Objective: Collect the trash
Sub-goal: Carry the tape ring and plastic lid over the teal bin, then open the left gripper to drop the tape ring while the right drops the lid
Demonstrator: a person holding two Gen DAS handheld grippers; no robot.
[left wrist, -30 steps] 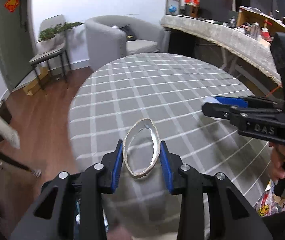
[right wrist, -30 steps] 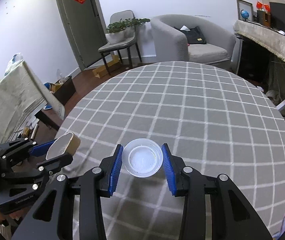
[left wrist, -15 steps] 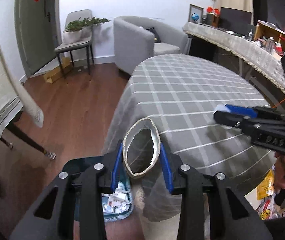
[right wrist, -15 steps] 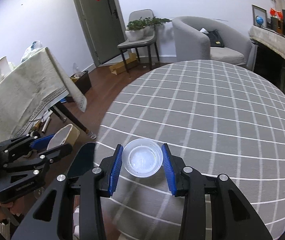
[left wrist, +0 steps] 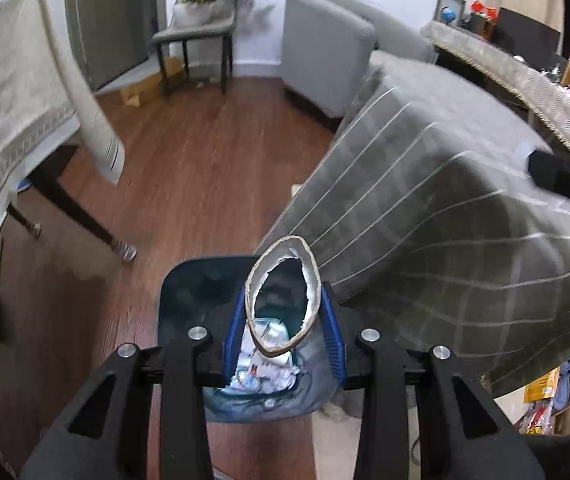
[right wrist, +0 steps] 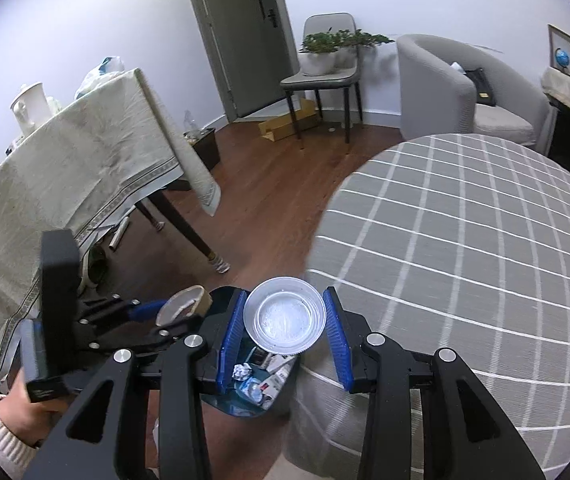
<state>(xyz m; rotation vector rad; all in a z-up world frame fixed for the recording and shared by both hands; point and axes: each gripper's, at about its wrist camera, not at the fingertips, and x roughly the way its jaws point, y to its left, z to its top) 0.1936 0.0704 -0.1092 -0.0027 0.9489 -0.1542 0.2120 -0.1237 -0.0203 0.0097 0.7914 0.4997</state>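
Cardboard, squashed into an oval ring with a torn paper lining, is clamped between the blue pads of the left gripper (left wrist: 283, 330); this flattened tube (left wrist: 283, 304) is held directly above the open mouth of the dark bin (left wrist: 189, 292), which stands on the wooden floor just beside the draped edge of the counter (right wrist: 465, 240). Crumpled wrappers and paper scraps are seen at the bottom of the bin. A clear plastic cup (right wrist: 285, 316) is gripped at its rim by the right gripper (right wrist: 285, 340), mouth toward the camera, and is carried over the bin's counter-side rim.

The step in hand is judged to be the carry-and-drop: both pieces of trash have been lifted off the counter and brought to the bin, and neither is released yet. Next, an opening of the jaws is called for, probably the left first, since the tube is already well centred over the bin. The cup is better shifted a little farther from the counter before release, so that it does not strike the rim.
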